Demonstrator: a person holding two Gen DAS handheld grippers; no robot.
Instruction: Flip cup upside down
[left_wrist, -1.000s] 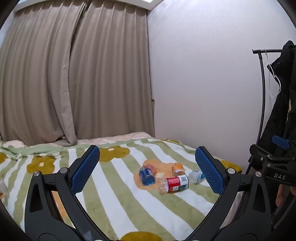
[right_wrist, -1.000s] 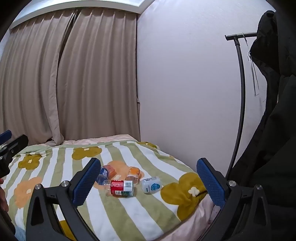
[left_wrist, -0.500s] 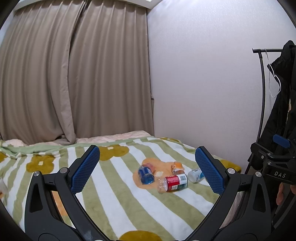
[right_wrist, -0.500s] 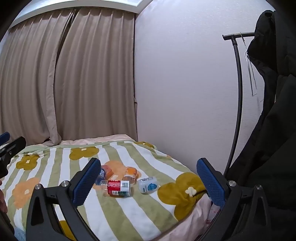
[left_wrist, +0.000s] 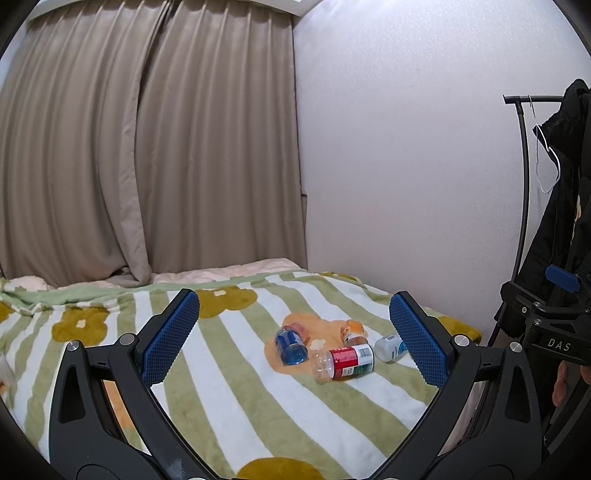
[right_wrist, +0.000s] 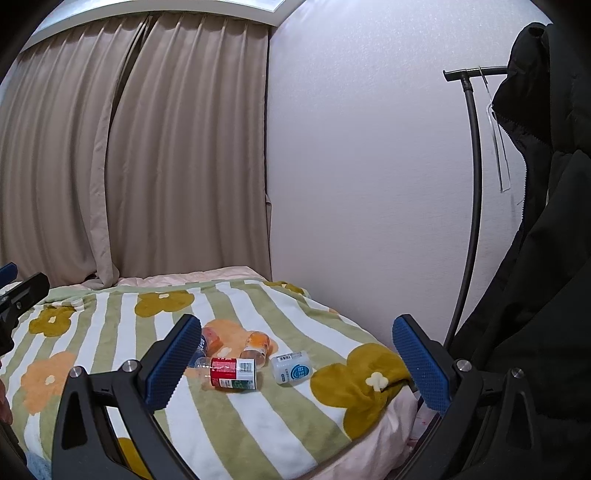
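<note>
Both the left tongs (left_wrist: 294, 338) and the right tongs (right_wrist: 295, 352) gape wide, holding nothing above the blanket (left_wrist: 229, 398). Four cups lie tipped ahead of them: blue cup (left_wrist: 290, 345), red cup (left_wrist: 343, 362), orange cup (left_wrist: 353, 331), white cup (left_wrist: 389, 346), close together.

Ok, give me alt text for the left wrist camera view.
An open left gripper points at four small containers lying on their sides on a bed with a striped, flowered blanket. Beige curtains hang behind, and the right gripper shows at the right edge.
</note>
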